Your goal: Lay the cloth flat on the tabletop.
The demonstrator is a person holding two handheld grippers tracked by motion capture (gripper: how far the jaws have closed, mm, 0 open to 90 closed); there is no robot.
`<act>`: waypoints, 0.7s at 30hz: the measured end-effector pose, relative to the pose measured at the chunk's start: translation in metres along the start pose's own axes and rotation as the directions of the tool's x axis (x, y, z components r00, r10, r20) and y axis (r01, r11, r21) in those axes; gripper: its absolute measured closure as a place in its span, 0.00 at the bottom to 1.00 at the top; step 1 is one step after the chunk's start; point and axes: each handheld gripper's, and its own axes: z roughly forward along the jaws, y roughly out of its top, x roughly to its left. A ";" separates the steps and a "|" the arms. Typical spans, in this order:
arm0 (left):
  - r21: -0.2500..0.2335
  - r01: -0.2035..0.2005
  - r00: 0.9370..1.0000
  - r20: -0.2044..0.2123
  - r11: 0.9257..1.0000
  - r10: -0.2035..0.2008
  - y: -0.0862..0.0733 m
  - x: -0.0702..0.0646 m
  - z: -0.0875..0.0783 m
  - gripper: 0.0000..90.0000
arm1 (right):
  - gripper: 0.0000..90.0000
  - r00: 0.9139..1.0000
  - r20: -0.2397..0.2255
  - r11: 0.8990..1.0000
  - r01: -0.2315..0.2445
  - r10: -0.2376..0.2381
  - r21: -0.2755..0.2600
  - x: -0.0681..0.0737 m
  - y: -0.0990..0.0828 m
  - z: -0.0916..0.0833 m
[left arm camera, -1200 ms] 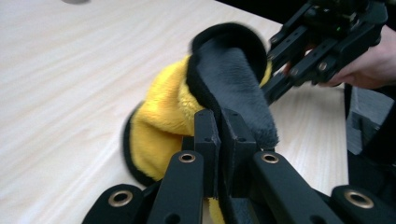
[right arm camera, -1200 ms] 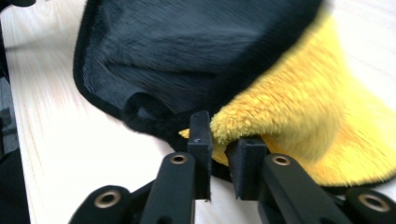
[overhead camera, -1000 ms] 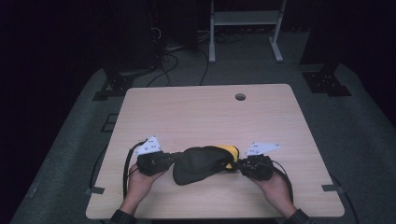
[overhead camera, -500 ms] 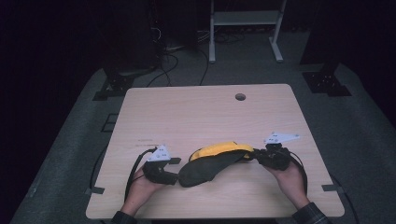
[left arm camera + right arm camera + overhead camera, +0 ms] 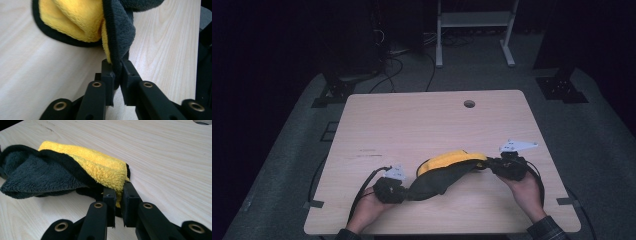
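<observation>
High view: cloth [image 5: 439, 175] pinched between both jaws.

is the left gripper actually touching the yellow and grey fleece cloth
Touching. The left gripper view shows the left gripper pinching the yellow and grey fleece cloth's edge.

One cloth [image 5: 443, 173] — yellow and grey, two grippers — left [image 5: 404, 191], right [image 5: 490, 165], one table [image 5: 422, 122]
</observation>
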 end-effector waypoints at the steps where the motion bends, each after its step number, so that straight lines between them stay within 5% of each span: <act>1: -0.013 0.002 1.000 -0.010 1.000 -0.003 0.000 0.001 -0.003 0.92 | 0.91 1.000 0.001 1.000 0.004 -0.004 0.001 -0.001 0.000 0.000; 9: -0.177 0.044 0.990 -0.127 0.983 -0.067 -0.002 0.021 -0.037 0.93 | 0.81 1.000 0.006 0.998 -0.016 0.016 0.055 -0.012 -0.005 0.007; 14: -0.167 0.061 0.986 -0.144 0.984 -0.086 -0.007 0.024 -0.038 0.93 | 0.72 0.999 0.040 0.997 -0.001 -0.002 0.075 -0.013 -0.010 0.002; 21: -0.163 0.062 0.985 -0.148 0.985 -0.086 -0.008 0.024 -0.038 0.92 | 0.69 0.999 0.015 0.998 0.041 -0.042 0.054 -0.012 -0.022 -0.016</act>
